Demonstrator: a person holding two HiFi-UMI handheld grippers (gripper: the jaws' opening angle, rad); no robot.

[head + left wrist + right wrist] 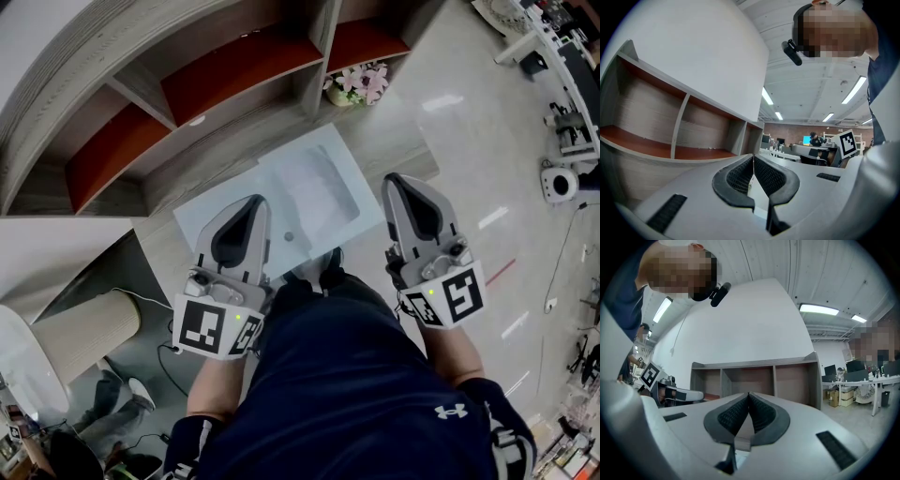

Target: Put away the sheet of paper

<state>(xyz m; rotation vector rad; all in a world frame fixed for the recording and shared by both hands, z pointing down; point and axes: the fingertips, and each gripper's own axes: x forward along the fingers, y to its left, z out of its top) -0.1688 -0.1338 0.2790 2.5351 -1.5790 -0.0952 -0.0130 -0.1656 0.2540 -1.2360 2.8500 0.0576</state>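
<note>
Ahead, between left tool (253, 201) and right tool (395, 179), both closed on nothing, lay the sheet of paper (314, 192).

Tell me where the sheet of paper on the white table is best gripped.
Probably by its near edge, coming from the person's side. The sheet of paper appears to lie flat on the white table, so there is nothing to close on from above. A low, level approach that slides under that edge looks most likely to lift it.
</note>
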